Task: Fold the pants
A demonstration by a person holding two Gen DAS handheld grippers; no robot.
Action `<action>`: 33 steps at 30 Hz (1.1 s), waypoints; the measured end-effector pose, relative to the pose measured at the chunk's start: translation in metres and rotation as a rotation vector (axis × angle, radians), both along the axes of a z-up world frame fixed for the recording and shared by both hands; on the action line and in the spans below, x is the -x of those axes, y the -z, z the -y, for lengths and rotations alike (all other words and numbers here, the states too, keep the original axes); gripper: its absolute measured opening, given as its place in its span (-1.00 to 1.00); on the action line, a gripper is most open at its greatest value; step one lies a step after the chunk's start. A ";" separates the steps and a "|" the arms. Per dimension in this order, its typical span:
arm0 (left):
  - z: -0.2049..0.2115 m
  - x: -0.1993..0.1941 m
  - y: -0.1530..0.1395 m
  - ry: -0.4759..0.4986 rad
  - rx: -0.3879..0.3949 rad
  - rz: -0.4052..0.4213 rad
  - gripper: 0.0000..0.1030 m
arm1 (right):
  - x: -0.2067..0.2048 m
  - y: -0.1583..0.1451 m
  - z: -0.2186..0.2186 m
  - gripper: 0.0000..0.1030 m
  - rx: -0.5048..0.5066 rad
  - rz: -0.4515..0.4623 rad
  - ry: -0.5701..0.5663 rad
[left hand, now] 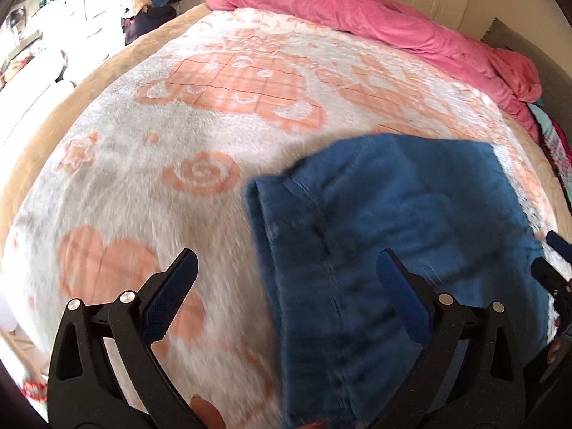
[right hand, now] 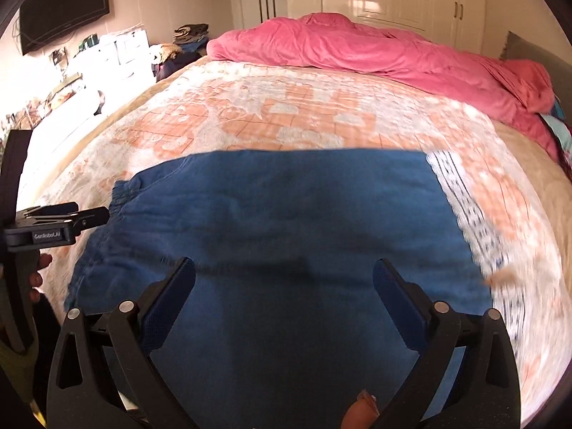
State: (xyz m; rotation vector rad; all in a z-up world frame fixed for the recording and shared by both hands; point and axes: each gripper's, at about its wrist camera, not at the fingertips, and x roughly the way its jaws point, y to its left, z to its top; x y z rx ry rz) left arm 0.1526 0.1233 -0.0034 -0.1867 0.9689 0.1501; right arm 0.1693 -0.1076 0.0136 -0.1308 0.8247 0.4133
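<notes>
Left gripper (left hand: pixel 287 262) and right gripper (right hand: pixel 284 268) both spread wide, holding nothing, poised over blue pants (right hand: pixel 279 214) folded flat near the bed's front edge. Bare patterned blanket (left hand: pixel 150 164) beyond; pink duvet (right hand: pixel 375 50) bunched along far edge.

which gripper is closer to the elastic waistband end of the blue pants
Left. The left gripper sits right beside the gathered elastic waistband of the blue fabric pants. The right gripper hangs open over the pants' middle, farther from that end.

Bright daylight glares from the left; motion blur, fisheye-bent edges.
</notes>
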 end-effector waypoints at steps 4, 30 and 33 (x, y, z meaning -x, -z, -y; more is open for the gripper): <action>-0.015 -0.025 0.007 -0.002 -0.011 -0.023 0.82 | -0.032 0.000 -0.012 0.92 -0.034 -0.047 -0.042; -0.011 -0.037 0.008 0.147 -0.015 0.147 -0.46 | -0.145 0.036 -0.129 0.92 0.288 -0.017 -0.416; -0.012 -0.035 0.006 0.145 -0.005 0.161 -0.46 | -0.146 0.035 -0.135 0.91 0.285 -0.007 -0.451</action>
